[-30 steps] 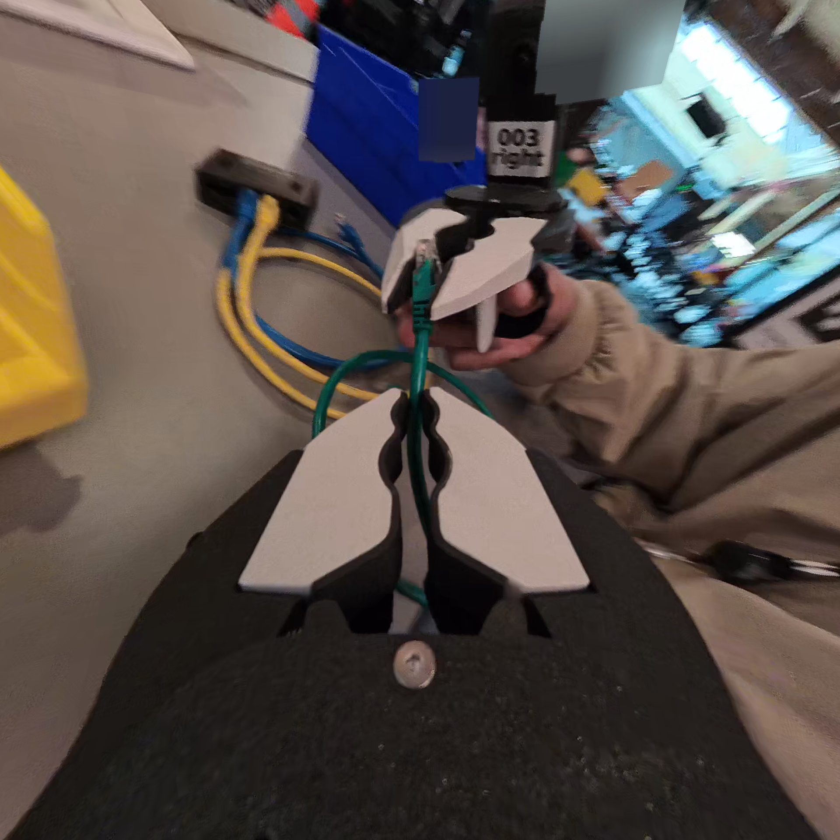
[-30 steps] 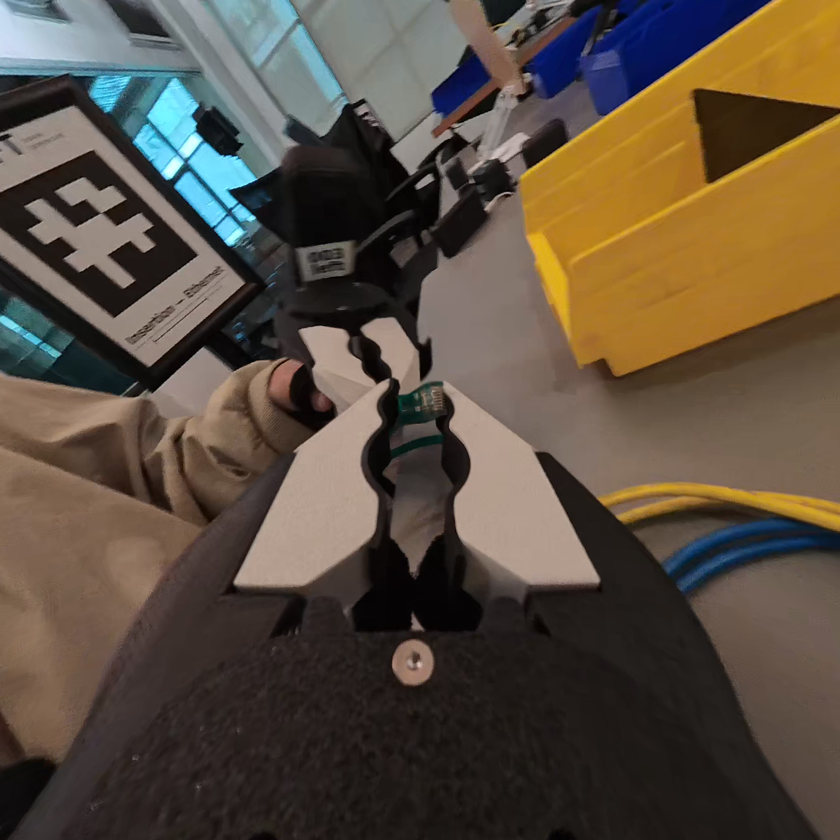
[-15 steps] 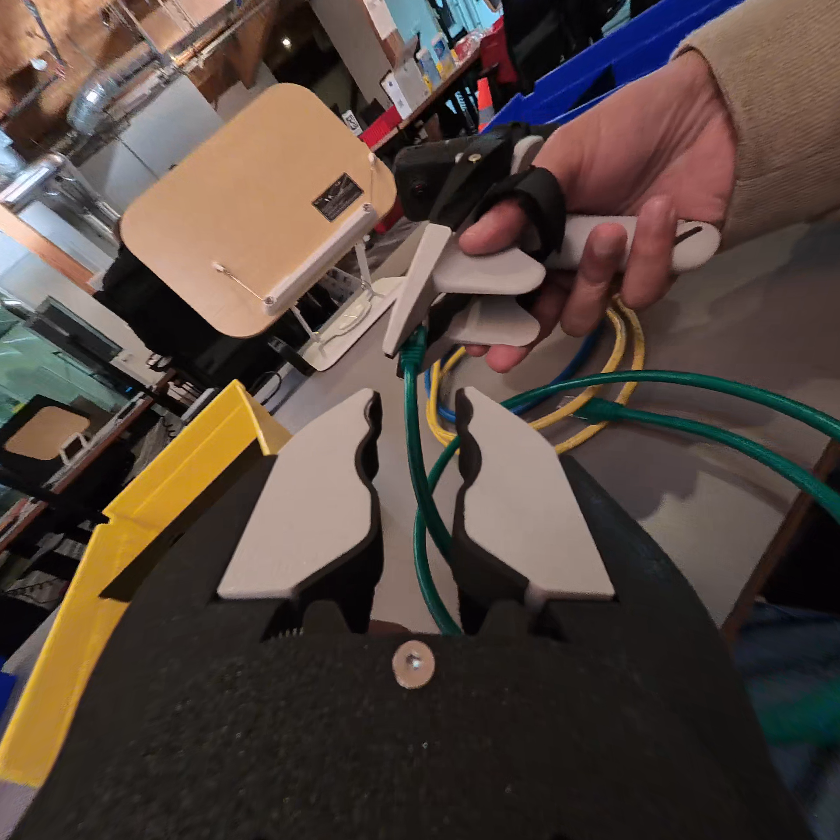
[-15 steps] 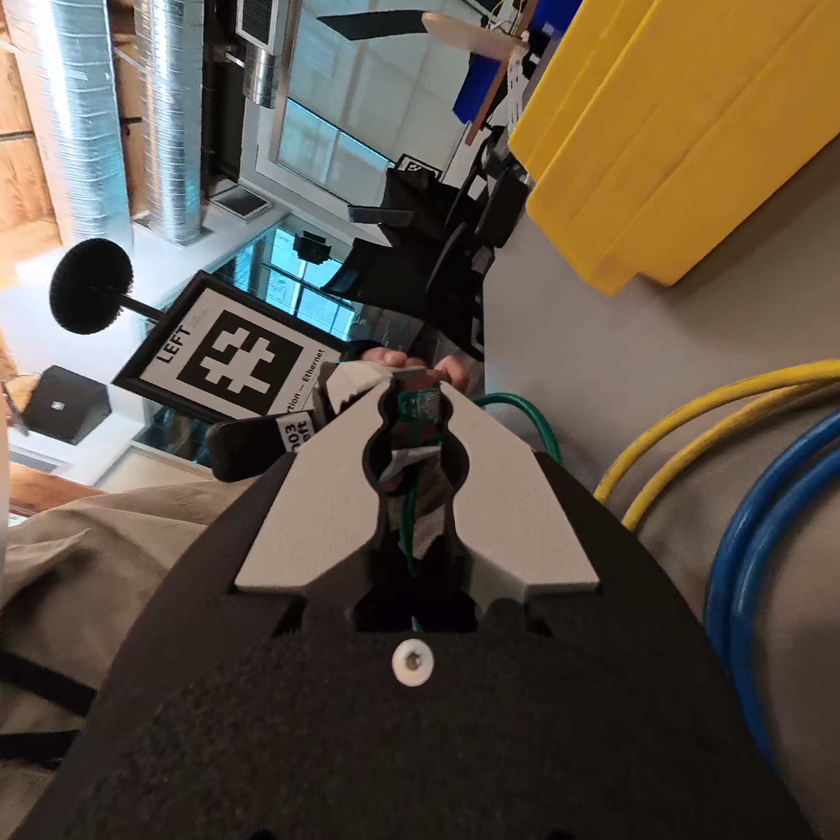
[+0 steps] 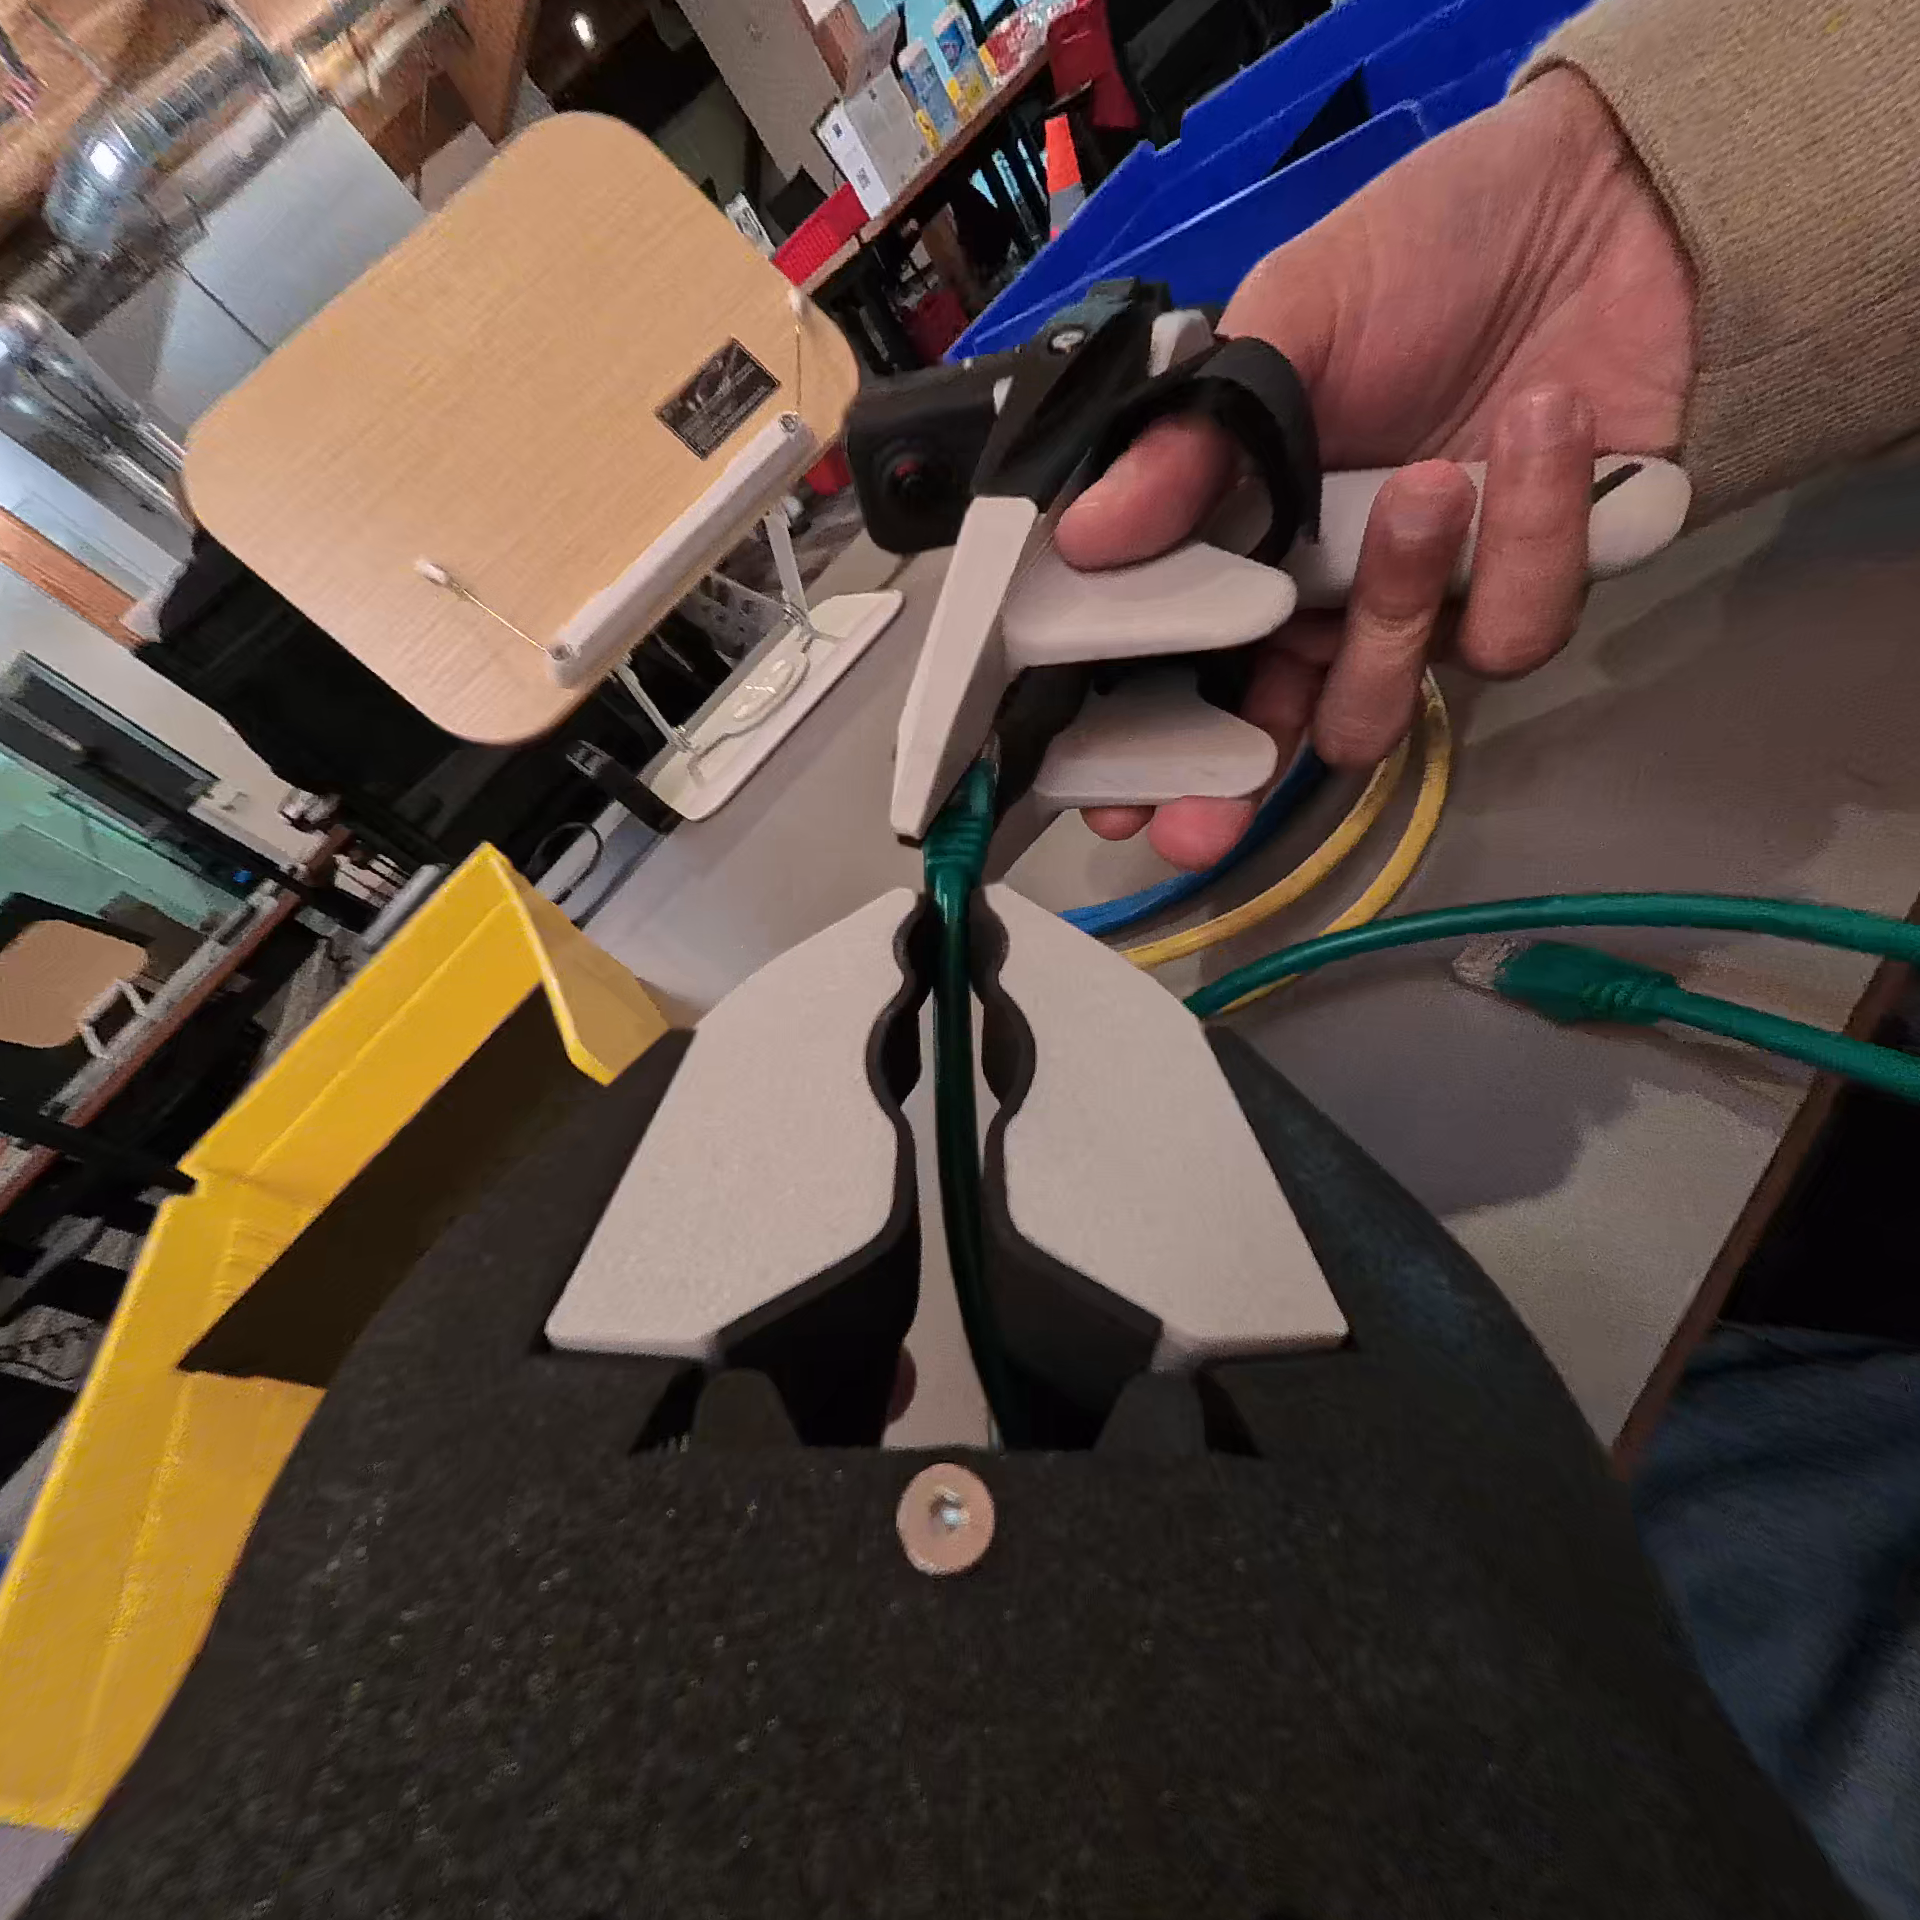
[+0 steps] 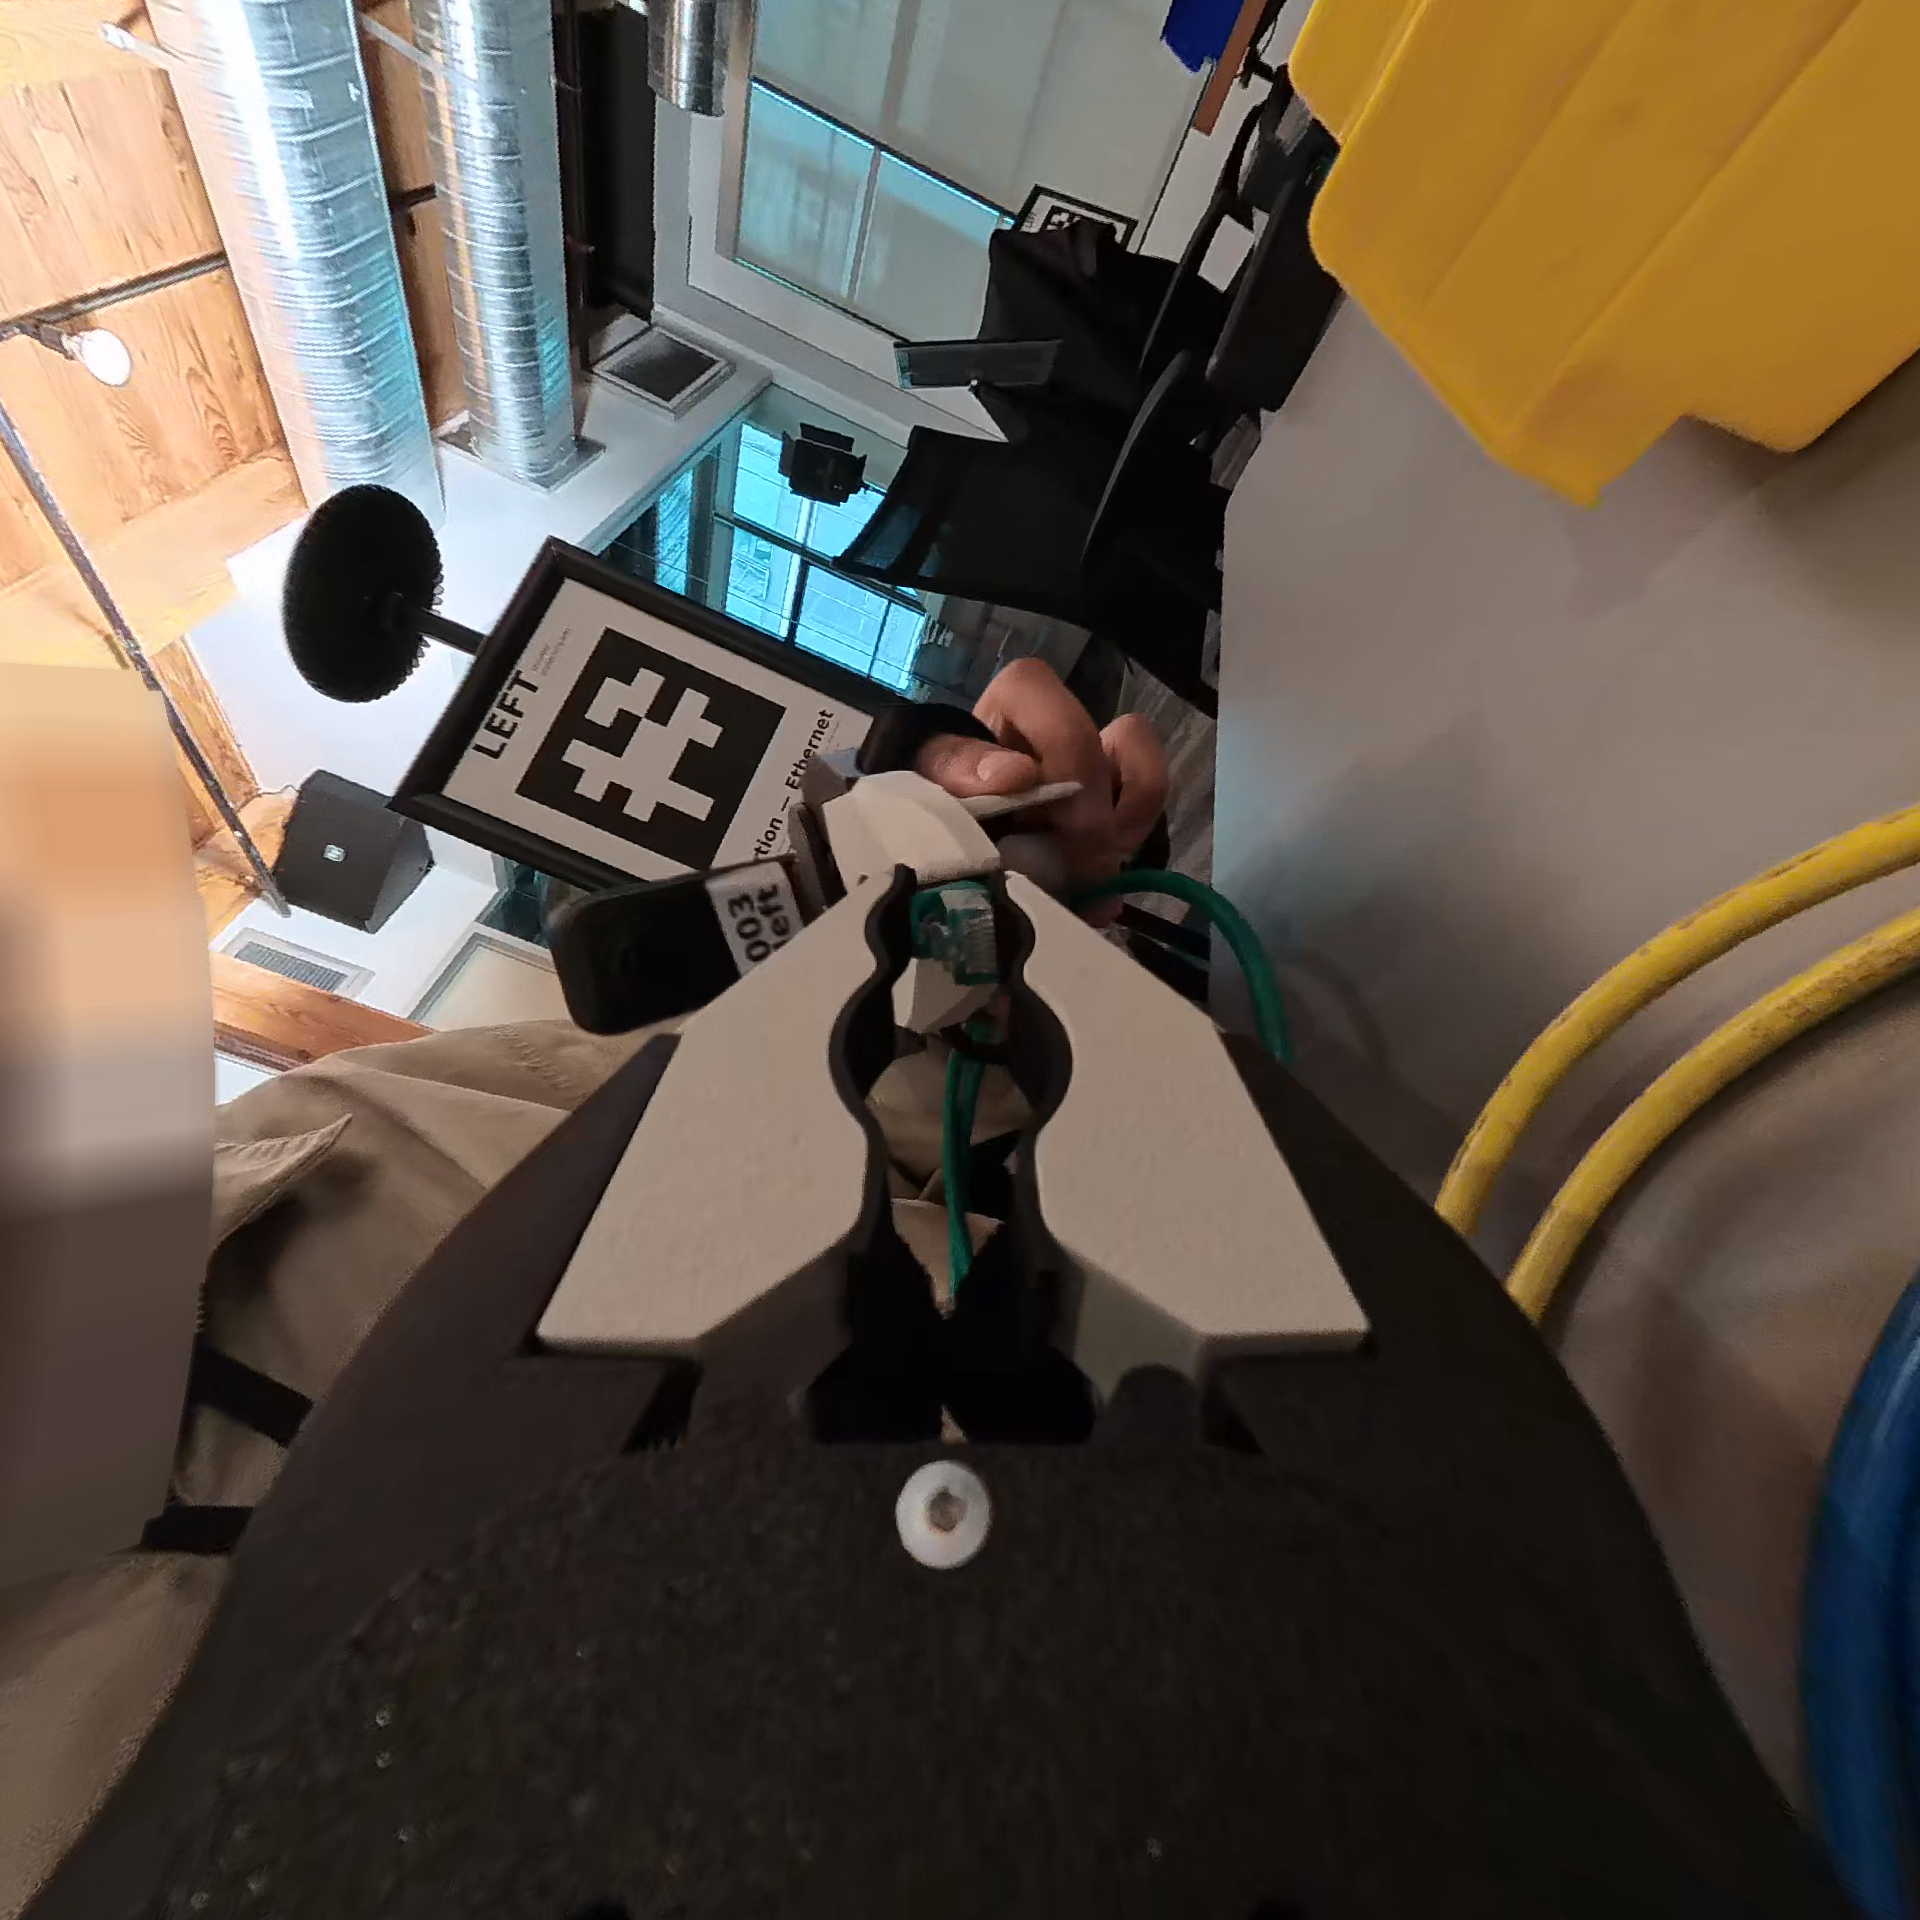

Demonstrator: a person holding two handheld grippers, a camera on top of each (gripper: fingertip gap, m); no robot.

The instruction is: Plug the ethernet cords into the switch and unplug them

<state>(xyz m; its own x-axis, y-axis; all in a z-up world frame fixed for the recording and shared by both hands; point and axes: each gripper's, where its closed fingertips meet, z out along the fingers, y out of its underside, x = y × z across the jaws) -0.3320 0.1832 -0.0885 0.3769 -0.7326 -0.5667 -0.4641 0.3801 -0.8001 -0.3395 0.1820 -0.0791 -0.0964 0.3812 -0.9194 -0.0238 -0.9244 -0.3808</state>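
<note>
In the left wrist view my left gripper (image 5: pixel 951 920) is shut on a green ethernet cord (image 5: pixel 958 1101) just behind its plug (image 5: pixel 961 847). The plug sits between the fingertips of my right gripper (image 5: pixel 971 795), held by a hand directly ahead. In the right wrist view my right gripper (image 6: pixel 956 904) is shut on the green plug (image 6: pixel 961 935), with the left gripper's fingers (image 6: pixel 914 831) just beyond it. The cord's other plug (image 5: pixel 1548 985) lies loose on the grey table (image 5: pixel 1662 727). The switch is not in view.
Yellow cords (image 5: pixel 1382 831) and a blue cord (image 5: pixel 1174 894) loop on the table behind the grippers; they also show in the right wrist view (image 6: pixel 1621 1029). A yellow bin (image 5: pixel 312 1143) stands left, a blue bin (image 5: pixel 1247 177) behind, a wooden stand (image 5: pixel 499 416) far left. Left and right tips are no more than a few centimetres apart.
My left gripper, open half a second ago, has closed on the green cord. The right gripper stays shut on the plug. Both grippers have turned since one second ago.
</note>
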